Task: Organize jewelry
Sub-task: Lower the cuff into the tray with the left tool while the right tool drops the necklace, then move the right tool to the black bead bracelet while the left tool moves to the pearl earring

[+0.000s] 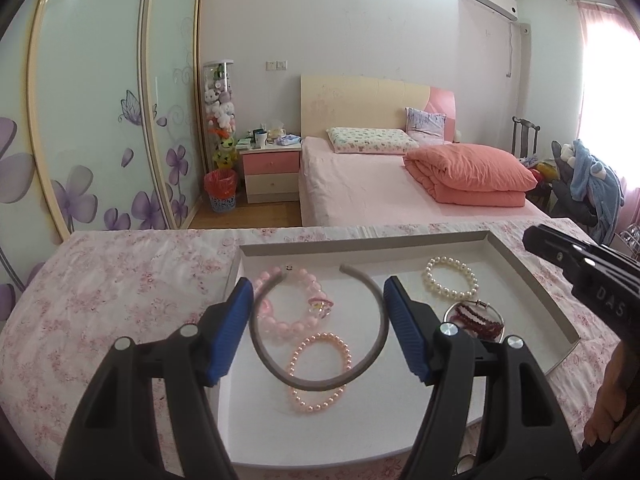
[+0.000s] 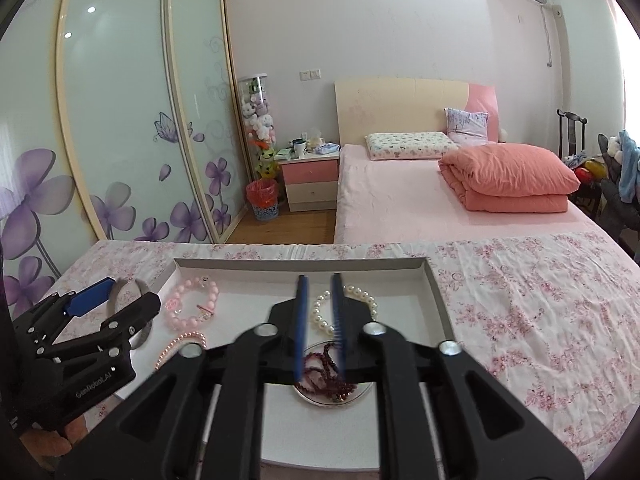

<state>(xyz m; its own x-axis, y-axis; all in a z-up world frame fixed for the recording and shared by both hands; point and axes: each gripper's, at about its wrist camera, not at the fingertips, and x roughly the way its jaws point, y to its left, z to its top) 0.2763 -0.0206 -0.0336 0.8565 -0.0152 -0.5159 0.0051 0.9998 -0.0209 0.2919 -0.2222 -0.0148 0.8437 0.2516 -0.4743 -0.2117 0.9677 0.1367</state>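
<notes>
Five pieces of jewelry lie in a shallow white cardboard tray (image 1: 532,280) with low upright walls. A thin grey headband (image 1: 320,382), a matte open hoop, lies across a bracelet of large glossy pale-pink beads (image 1: 280,324) with a small clear charm, and over a bracelet of small peach pearls (image 1: 320,368). Toward the right side of the tray, a bracelet of round cream pearls (image 1: 452,280) rests flat. Just beside it, nearer the camera, a strand of tiny dark red beads (image 1: 484,318) is heaped inside a thin silver bangle (image 1: 472,306).

The left tool (image 1: 318,330), black plastic with ribbed blue pads, stands released, its fingers spread wide to either side of the headband's hoop without touching it. The right tool (image 2: 320,320), built the same, is held over the right side of the tray; in its own view the cream pearls show through the narrow gap between its pads and the red strand lies beneath them. Those pads are blurred and stand slightly apart, grasping nothing.

The tray sits on a bench (image 1: 100,300) covered with a wrinkled cloth printed in small pink flowers. Beyond it stands a bed (image 1: 360,188) with a pink sheet and a folded coral quilt (image 1: 472,174).
</notes>
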